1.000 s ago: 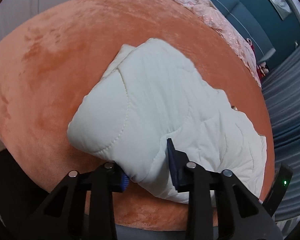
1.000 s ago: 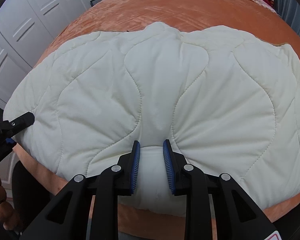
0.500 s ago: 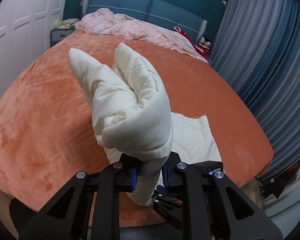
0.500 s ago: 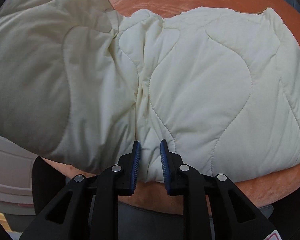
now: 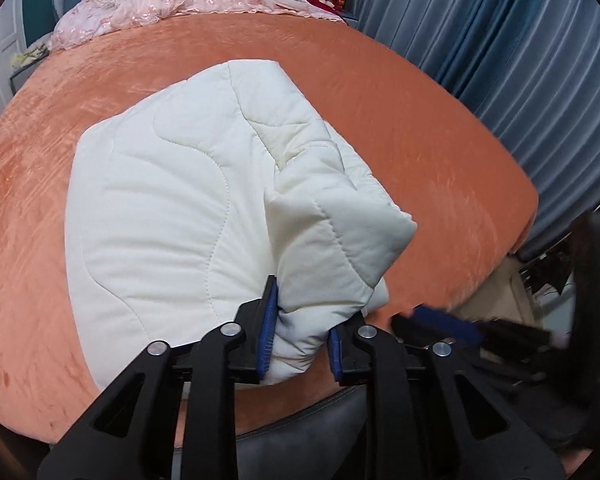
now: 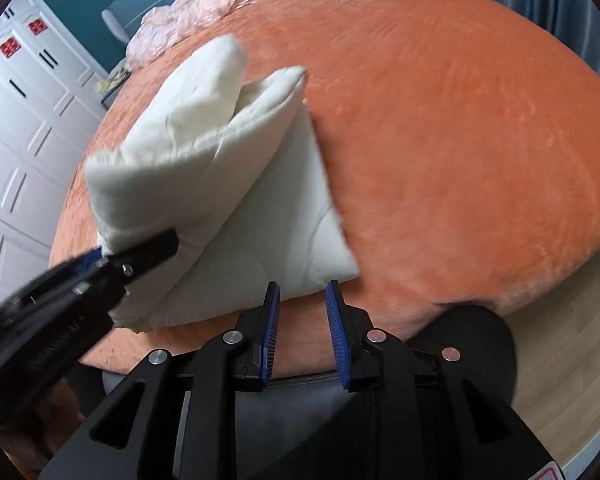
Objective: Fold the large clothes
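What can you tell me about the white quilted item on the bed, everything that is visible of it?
The quilted item is cream-white, padded, soft-looking fabric with wavy stitched lines. It is folded into several thick layers and lies near the front edge of the orange bed cover. One bunched corner is raised and sits between the blue pads of the left gripper, which is shut on it. In the right wrist view, the right gripper is open, with no fabric between its pads.
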Tool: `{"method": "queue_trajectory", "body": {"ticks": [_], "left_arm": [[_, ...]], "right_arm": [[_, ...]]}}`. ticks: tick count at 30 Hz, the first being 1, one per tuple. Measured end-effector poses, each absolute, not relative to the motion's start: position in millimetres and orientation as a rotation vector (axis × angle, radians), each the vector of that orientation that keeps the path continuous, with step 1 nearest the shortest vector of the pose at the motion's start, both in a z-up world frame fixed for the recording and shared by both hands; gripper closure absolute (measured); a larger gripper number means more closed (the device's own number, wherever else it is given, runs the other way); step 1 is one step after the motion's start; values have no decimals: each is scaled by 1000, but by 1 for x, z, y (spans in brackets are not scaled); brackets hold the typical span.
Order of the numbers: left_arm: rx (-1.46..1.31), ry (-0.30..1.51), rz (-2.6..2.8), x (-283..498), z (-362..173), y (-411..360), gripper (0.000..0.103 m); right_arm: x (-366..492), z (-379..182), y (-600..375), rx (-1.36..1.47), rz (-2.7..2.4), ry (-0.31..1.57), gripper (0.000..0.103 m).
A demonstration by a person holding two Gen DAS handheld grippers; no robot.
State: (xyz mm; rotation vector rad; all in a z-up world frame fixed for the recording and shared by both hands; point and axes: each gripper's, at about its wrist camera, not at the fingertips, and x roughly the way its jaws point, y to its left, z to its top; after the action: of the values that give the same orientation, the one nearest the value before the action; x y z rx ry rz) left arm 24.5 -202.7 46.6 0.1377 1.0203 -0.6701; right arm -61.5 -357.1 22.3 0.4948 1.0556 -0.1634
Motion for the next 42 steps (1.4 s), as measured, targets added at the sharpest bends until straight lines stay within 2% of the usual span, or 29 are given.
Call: {"method": "queue_trajectory", "body": {"ticks": [2, 4, 7, 10, 13, 19, 20, 21, 22, 25, 30, 32, 34, 37, 39, 41, 42], "left_arm": [[117, 992, -677, 17, 57, -192, 69], [55, 967, -698, 13, 73, -176, 54], [-20, 917, -686, 10, 97, -147, 42], [-31, 893, -584, 21, 112, -121, 42], [-38, 909, -451, 45, 112, -99, 42], [-85, 946, -319, 72, 112, -68, 42], [-80, 947, -309, 75, 112, -67, 42], [-76, 947, -306, 77, 112, -68, 42], [-76, 949, -304, 78, 112, -68, 42], [-88, 960, -319, 85, 113, -73, 42], [-72, 950, -350, 98, 113, -97, 42], [-53, 960, -365, 103, 104, -116, 42], [-32, 996, -372, 108, 88, -136, 42], [-5, 1041, -381, 110, 64, -161, 42], [31, 1056, -364, 109, 51, -172, 42], [40, 1046, -359, 107, 47, -175, 42], [48, 1041, -360, 106, 46, -176, 42]], "right_arm": [[-66, 35, -359, 490, -164, 1019, 76], [-65, 52, -359, 491, -145, 962, 64], [-53, 82, -355, 473, -98, 874, 54], [-28, 106, -358, 514, -35, 799, 45], [16, 121, -346, 544, -21, 803, 42], [100, 100, -339, 493, -100, 1063, 40], [105, 90, -340, 497, -85, 1107, 40], [107, 81, -337, 505, -50, 1141, 52], [108, 75, -333, 520, 5, 1164, 81], [99, 85, -334, 512, 72, 1105, 92], [53, 115, -365, 461, -1, 910, 96], [41, 102, -379, 451, -70, 915, 97], [35, 79, -393, 445, -133, 964, 103], [22, 51, -405, 404, -231, 1013, 103], [8, 41, -420, 516, -197, 1008, 103], [-7, 53, -430, 592, -169, 940, 103], [-8, 59, -429, 611, -151, 898, 89]]}}
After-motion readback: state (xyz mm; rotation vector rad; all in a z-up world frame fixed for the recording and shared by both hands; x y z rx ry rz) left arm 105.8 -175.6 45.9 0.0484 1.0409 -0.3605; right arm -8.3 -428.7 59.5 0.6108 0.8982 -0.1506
